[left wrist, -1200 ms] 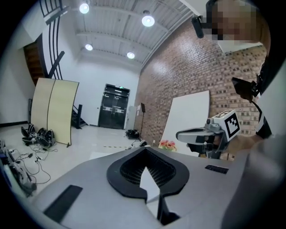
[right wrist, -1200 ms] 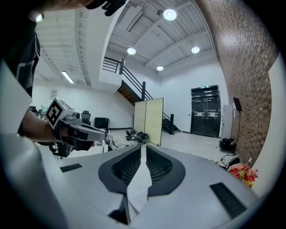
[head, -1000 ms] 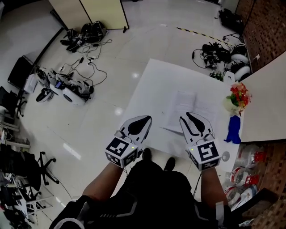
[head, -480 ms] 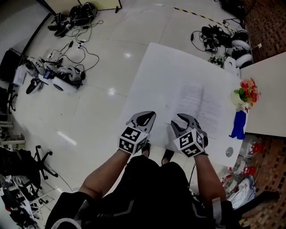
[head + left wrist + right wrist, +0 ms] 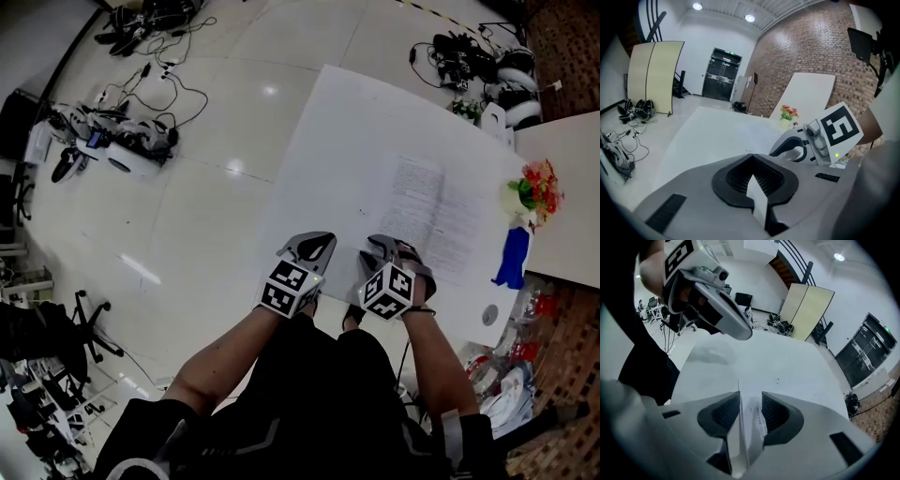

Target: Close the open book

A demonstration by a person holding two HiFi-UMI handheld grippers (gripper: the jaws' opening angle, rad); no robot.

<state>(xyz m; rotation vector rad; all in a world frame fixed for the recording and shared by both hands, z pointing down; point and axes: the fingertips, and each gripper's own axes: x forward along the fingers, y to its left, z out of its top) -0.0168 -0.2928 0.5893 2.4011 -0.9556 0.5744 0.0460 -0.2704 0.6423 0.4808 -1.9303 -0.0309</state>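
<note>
- Dropping low, both grippers now hang at the near edge of the table (image 5: 347, 131), where the open book (image 5: 427, 220) lies flat.
- Right gripper (image 5: 389, 248) has just been opening: its jaws are wide, with a printed page edge between them, unpinched.
- Left gripper (image 5: 314, 246) is pinched together and empty.
- The right gripper looks ready to lift that side over.

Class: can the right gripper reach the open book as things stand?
Probably yes: the right gripper, fingers just opened, sits at the open book's near edge, a printed page showing between them; nothing intervenes.
</note>
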